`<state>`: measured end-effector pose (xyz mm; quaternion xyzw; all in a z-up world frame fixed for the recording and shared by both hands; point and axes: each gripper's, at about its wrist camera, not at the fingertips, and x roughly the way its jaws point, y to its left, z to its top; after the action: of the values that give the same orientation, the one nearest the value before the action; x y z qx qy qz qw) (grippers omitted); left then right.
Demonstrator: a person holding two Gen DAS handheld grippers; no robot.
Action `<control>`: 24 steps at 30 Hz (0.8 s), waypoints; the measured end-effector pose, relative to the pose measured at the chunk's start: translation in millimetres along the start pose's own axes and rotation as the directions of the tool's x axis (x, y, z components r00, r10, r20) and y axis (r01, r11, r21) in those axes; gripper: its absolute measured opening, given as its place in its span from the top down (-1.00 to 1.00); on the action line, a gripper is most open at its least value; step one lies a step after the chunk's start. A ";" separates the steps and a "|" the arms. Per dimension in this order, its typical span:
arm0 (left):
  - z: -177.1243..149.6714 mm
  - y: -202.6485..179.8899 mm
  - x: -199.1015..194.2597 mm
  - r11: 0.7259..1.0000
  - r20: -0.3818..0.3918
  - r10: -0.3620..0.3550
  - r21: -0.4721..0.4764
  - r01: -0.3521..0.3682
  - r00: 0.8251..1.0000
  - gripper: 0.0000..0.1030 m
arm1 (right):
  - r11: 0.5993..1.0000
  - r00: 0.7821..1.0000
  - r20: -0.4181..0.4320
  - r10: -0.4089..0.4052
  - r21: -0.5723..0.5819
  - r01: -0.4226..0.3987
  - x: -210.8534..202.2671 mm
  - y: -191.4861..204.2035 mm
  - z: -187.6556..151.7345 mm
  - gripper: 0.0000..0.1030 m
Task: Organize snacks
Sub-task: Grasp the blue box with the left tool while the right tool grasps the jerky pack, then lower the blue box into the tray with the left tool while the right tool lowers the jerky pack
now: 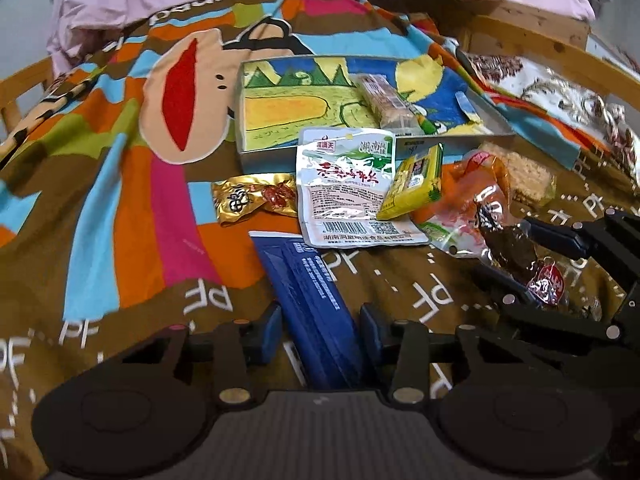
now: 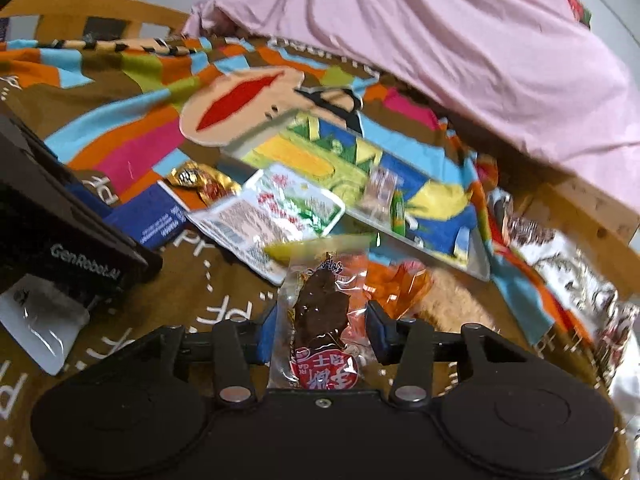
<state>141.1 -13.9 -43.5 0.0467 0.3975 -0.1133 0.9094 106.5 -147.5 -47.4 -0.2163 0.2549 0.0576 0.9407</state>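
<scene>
Nearest you, your left gripper (image 1: pixel 320 336) straddles the blue packet (image 1: pixel 308 300), jaws narrowed to its sides; I cannot tell whether the pads actually press it. Your right gripper (image 2: pixel 320 330) has the dried-meat packet (image 2: pixel 320 320) standing between its narrowed jaws, seemingly pinched. Both sit on your side of the shallow box (image 1: pixel 276 152), as do the white pouch (image 1: pixel 348 188), the yellow bar (image 1: pixel 416 180) and the gold candy (image 1: pixel 252 200) on the patterned blanket (image 1: pixel 120 200). Inside the box lies one wrapped bar (image 1: pixel 384 100). The slick wrappers could slip from a light hold, and the blue packet partly lies under the white pouch, so lifting may drag that along.
</scene>
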 end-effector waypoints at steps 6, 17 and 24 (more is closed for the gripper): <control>-10.3 -3.5 -11.2 0.999 0.007 0.005 -0.035 -0.005 1.000 0.17 | 1.000 1.000 0.022 0.001 0.018 -0.002 -18.7 -8.3 -0.2 0.08; -15.5 -15.9 -0.6 0.998 -0.040 0.040 0.042 -0.038 0.998 0.07 | 0.999 1.000 0.027 0.016 0.032 -0.017 -24.2 -10.9 -2.2 0.08; -15.9 -9.8 -14.8 0.999 0.012 0.039 -0.018 -0.038 0.999 0.18 | 1.000 0.998 0.060 0.012 0.027 -0.013 -28.8 -10.3 0.1 0.08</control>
<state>117.7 -18.1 -43.4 0.0456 0.3917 -0.0925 0.9143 84.0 -156.6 -28.9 -0.2002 0.2288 0.0665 0.9503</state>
